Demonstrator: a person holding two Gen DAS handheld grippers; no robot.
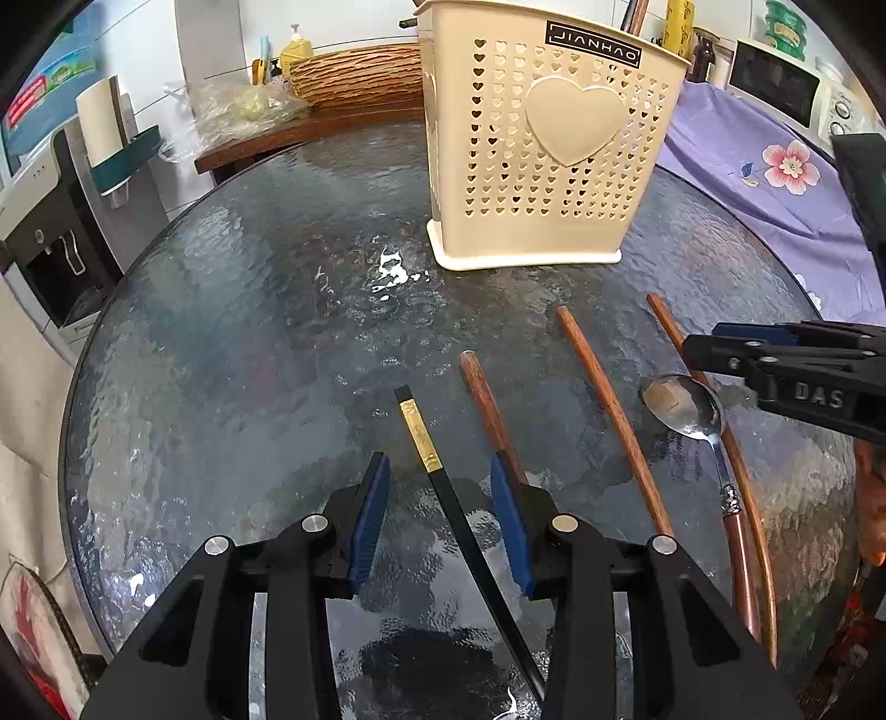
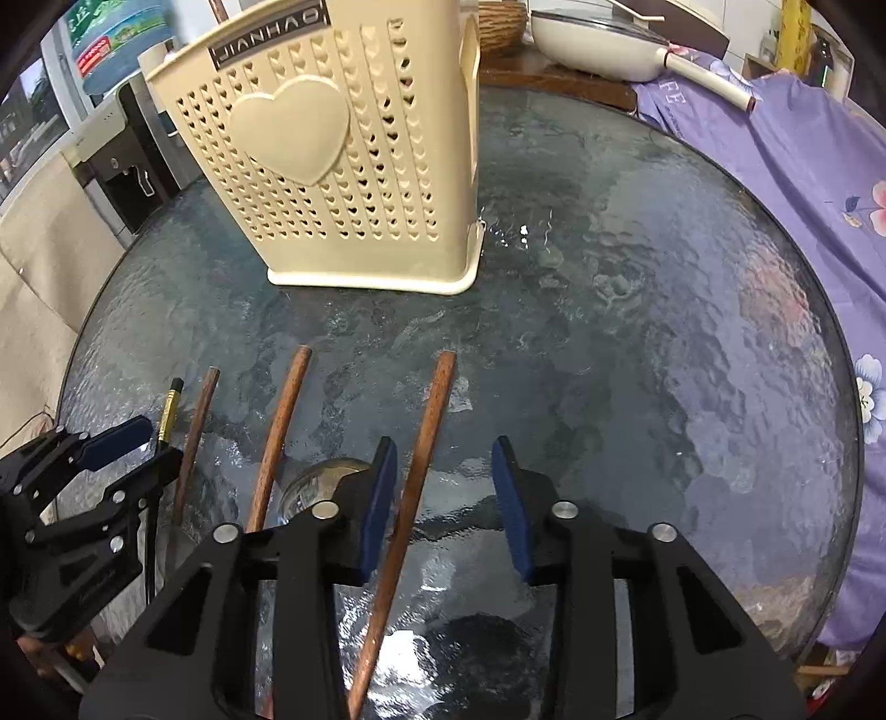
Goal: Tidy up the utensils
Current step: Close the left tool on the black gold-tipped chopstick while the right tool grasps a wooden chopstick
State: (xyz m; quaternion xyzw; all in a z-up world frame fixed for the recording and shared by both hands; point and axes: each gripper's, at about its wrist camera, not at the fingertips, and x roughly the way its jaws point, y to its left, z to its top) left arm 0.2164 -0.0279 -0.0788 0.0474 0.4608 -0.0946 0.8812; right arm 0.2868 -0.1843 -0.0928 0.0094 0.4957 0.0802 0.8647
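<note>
A cream utensil holder [image 1: 548, 144] with heart holes stands at the back of the round glass table [image 1: 277, 310]; it also shows in the right wrist view [image 2: 343, 166]. My left gripper [image 1: 440, 471] is open, its jaws on either side of a black chopstick with a gold band [image 1: 421, 432]. Three brown wooden chopsticks [image 1: 609, 404] and a metal spoon [image 1: 684, 407] lie to the right. My right gripper [image 2: 446, 459] is open over the rightmost wooden chopstick [image 2: 426, 432]; it also shows in the left wrist view [image 1: 714, 354].
A purple flowered cloth [image 2: 775, 166] covers the right side. A wooden board with a woven basket [image 1: 360, 72] and a white pan [image 2: 598, 39] sit behind the table. A water dispenser [image 1: 50, 232] stands at the left.
</note>
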